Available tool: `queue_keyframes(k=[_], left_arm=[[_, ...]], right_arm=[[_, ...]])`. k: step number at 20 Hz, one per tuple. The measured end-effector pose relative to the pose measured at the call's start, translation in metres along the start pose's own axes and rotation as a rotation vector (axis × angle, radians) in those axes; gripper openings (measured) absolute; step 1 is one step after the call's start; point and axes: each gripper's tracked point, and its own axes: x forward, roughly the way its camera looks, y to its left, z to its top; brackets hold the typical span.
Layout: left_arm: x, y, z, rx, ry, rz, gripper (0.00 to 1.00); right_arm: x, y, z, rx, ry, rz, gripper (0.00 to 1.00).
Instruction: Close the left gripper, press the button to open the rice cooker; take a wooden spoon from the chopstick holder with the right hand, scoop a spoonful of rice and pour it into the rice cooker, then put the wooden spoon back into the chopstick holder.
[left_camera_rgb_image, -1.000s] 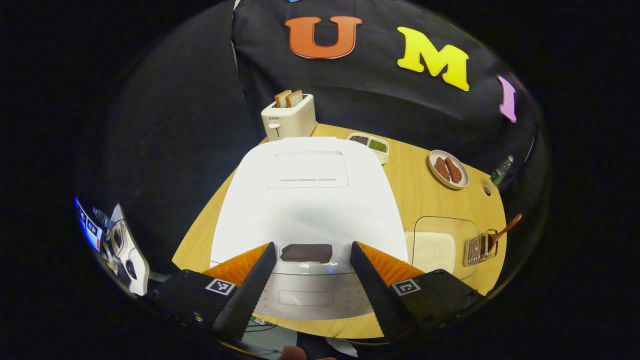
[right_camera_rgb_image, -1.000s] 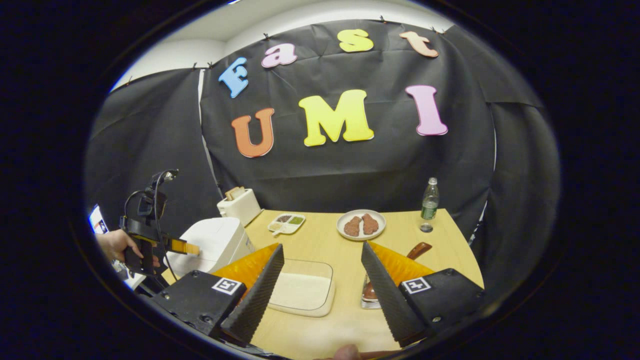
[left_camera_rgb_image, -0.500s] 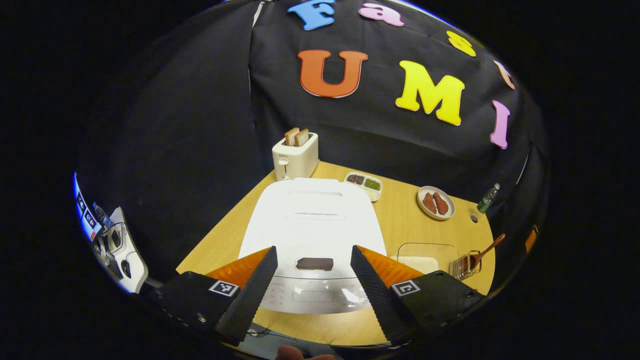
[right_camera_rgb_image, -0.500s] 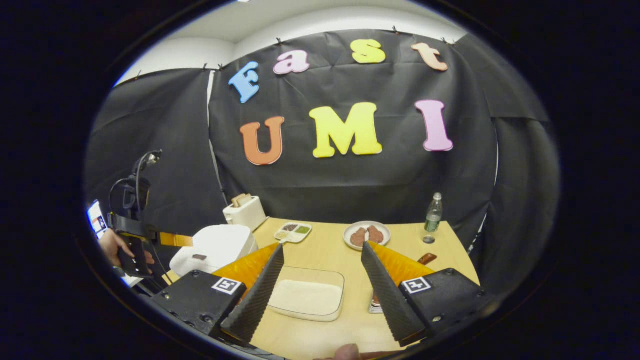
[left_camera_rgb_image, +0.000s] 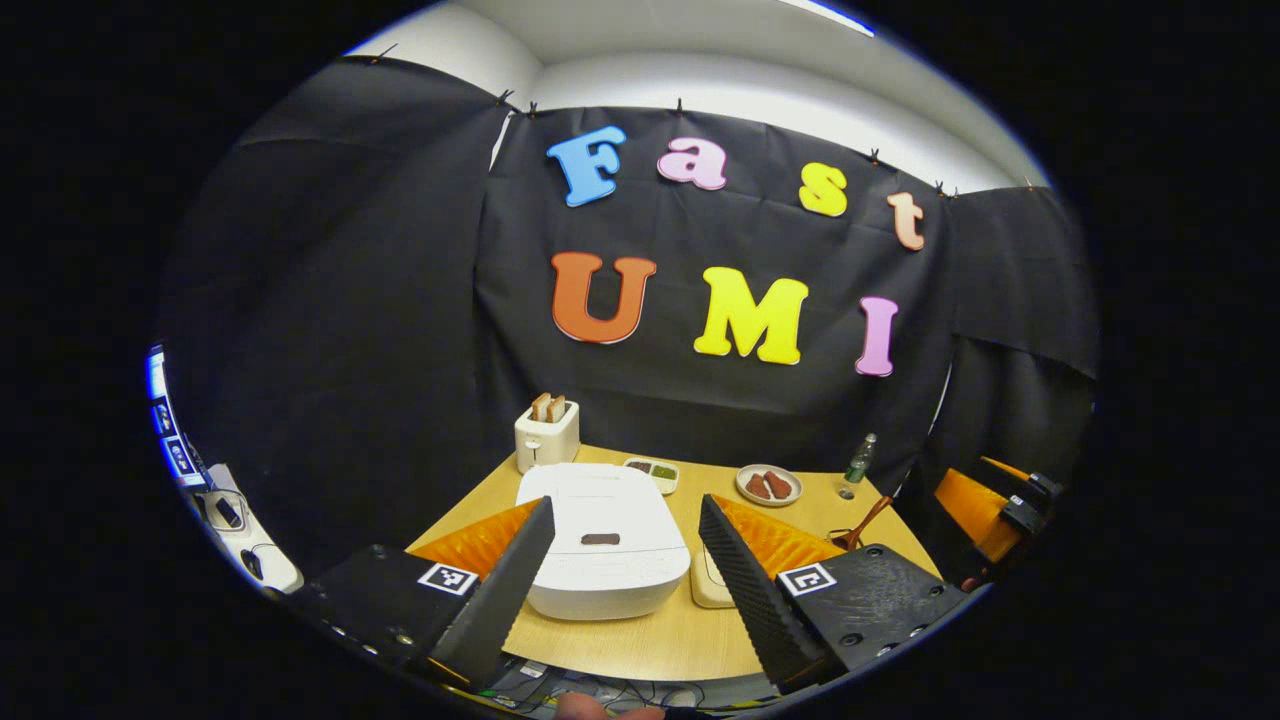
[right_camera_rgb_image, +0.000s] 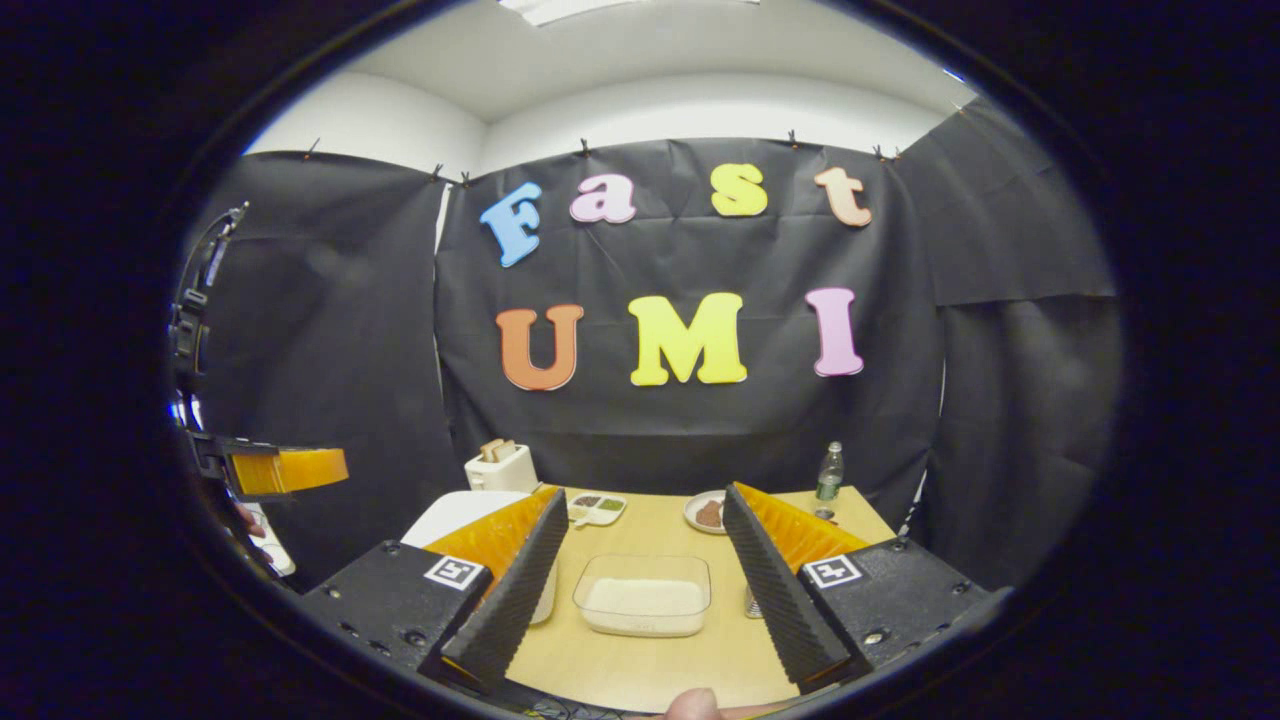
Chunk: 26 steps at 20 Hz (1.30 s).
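The white rice cooker (left_camera_rgb_image: 600, 560) stands on the wooden table (left_camera_rgb_image: 650, 640) with its lid down and a dark button (left_camera_rgb_image: 600, 539) near its front. My left gripper (left_camera_rgb_image: 625, 503) hovers open, well back from it and above the table's front edge. To the cooker's right a wooden spoon (left_camera_rgb_image: 872, 516) leans up out of its holder. In the right gripper view, my right gripper (right_camera_rgb_image: 645, 493) is open and held back above a clear container of rice (right_camera_rgb_image: 645, 595). The chopstick holder (right_camera_rgb_image: 750, 600) is mostly hidden behind its right finger. The left gripper (right_camera_rgb_image: 300, 470) shows far left.
At the back of the table stand a toaster (left_camera_rgb_image: 546, 437) with bread, a divided dish (left_camera_rgb_image: 652, 470), a plate of brown food (left_camera_rgb_image: 768, 485) and a bottle (left_camera_rgb_image: 853, 462). The right gripper (left_camera_rgb_image: 990, 500) shows at the far right of the left gripper view.
Both grippers have drawn back and up from the table, so the cooker and the rice container look smaller and more of the wall shows. Both stay open.
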Motion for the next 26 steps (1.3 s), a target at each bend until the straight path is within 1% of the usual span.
queue_keyframes(k=[3,5,10,13,14,15,19,20,23,26], left_arm=[[-0.049,-0.001,0.007,0.003,-0.074,-0.041,0.94],[-0.070,-0.004,0.005,0.011,-0.096,-0.058,0.94],[-0.090,-0.017,-0.006,0.019,-0.121,-0.077,0.94],[-0.099,-0.025,-0.007,0.033,-0.138,-0.086,0.94],[-0.101,-0.027,-0.008,0.039,-0.141,-0.087,0.94],[-0.100,-0.030,-0.012,0.042,-0.139,-0.087,0.94],[-0.101,-0.035,-0.013,0.055,-0.150,-0.082,0.94],[-0.101,-0.037,-0.014,0.055,-0.147,-0.084,0.94],[-0.097,-0.039,-0.014,0.063,-0.146,-0.086,0.94],[-0.098,-0.038,-0.013,0.059,-0.147,-0.086,0.95]], right_arm=[[-0.037,0.012,0.007,-0.031,-0.026,-0.025,1.00],[-0.057,0.019,0.009,-0.036,-0.034,-0.035,0.99],[-0.086,0.025,0.002,-0.048,-0.026,-0.050,0.99],[-0.090,0.024,-0.003,-0.050,-0.021,-0.056,1.00],[-0.091,0.022,-0.004,-0.054,-0.020,-0.058,0.99],[-0.091,0.022,-0.006,-0.055,-0.014,-0.055,1.00],[-0.092,0.021,-0.012,-0.049,-0.008,-0.050,1.00],[-0.093,0.020,-0.014,-0.044,-0.003,-0.049,0.99],[-0.089,0.017,-0.014,-0.040,-0.005,-0.049,1.00],[-0.085,0.016,-0.014,-0.039,-0.001,-0.045,0.99]])
